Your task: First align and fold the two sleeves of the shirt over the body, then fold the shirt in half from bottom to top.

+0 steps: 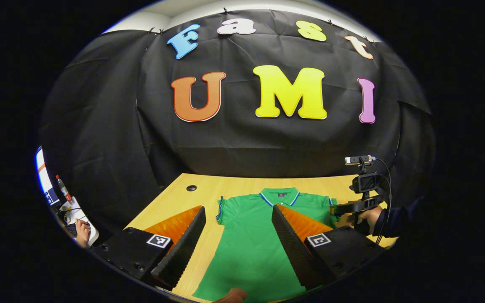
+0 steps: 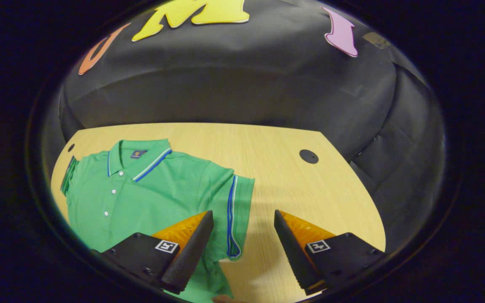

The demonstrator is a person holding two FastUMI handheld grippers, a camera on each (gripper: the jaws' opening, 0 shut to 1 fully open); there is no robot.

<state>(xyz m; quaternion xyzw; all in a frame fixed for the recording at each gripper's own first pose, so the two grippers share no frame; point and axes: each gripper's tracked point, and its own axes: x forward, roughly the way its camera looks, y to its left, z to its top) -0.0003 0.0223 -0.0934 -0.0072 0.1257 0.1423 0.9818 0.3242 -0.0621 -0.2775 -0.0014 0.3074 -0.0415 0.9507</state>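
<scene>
Lying flat on the bench (image 2: 276, 143), the green shirt (image 2: 158, 185) shows both sleeves unfolded, so every fold remains, I judge; right claw (image 2: 242, 248) gapes wide over the sleeve (image 2: 236, 210) hem; left claw (image 1: 238, 244) hovers wide above the body.

The left gripper view looks from the near edge of the table (image 1: 171, 198) toward the far edge and the booth wall, level and fairly high, with its 2 fingers framing the green shirt (image 1: 251, 248). The right gripper view sits closer and tilts down over the table (image 2: 276, 168) near its right edge, beside the shirt's (image 2: 154, 189) sleeve. Both views share the shirt, the tabletop and the far wall.
</scene>
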